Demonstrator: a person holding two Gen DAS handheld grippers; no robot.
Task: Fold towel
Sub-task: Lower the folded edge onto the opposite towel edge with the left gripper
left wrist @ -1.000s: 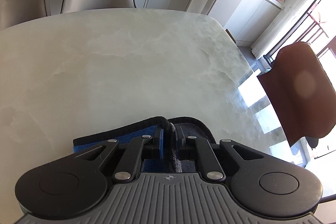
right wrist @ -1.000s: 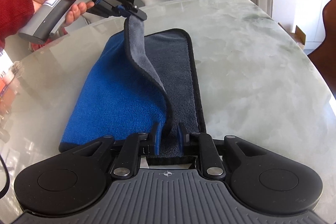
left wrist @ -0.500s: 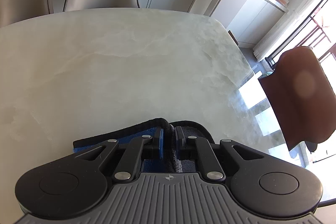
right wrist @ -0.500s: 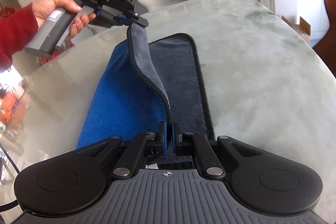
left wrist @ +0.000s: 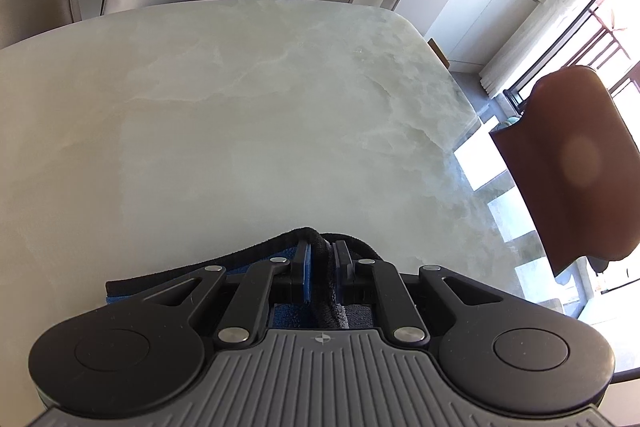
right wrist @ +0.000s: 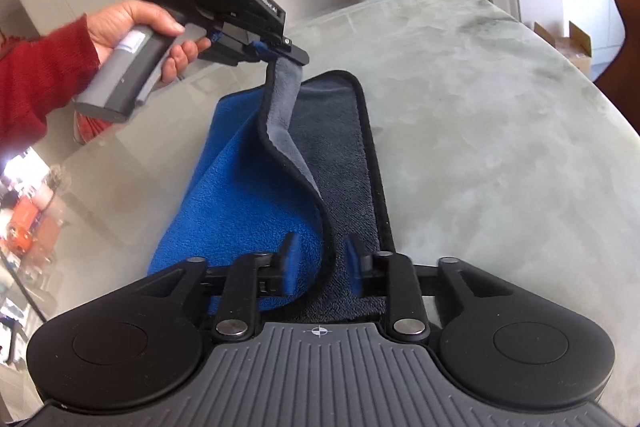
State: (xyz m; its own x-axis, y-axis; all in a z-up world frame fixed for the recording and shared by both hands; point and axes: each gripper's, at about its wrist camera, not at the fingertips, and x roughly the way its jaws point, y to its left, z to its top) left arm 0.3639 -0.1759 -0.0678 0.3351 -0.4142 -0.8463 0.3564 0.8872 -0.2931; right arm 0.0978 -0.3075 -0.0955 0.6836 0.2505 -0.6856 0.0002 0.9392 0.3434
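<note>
Marble-look table (right wrist: 500,131) first, biggest thing: pale top carries the whole job, so the towel (right wrist: 248,195) lies flat on it w/ room to fold across. Towel is blue one side, grey the other, black binding round the edge. Most of it rests on the table; the long edge nearest me is lifted & curling over so grey shows on top of blue. That's the fold in progress, I reckon roughly halfway, since the lifted edge hasn't landed on the far side.

My left gripper (right wrist: 276,53) is up at the far corner, raised off the table, clenched on the towel's corner — the cloth hangs straight down from it. In the left wrist view the fingers of the left gripper (left wrist: 320,267) sit tight w/ the bound hem pinched between. High hold keeps the edge taut so it doesn't drag.

My right gripper (right wrist: 320,263) is at the near corner, low over the towel. Its jaws stand apart, hem running between them w/o either pad touching, so released, not gripping.

Containers: none on the table that I can see; nothing to report inside anything.
</note>
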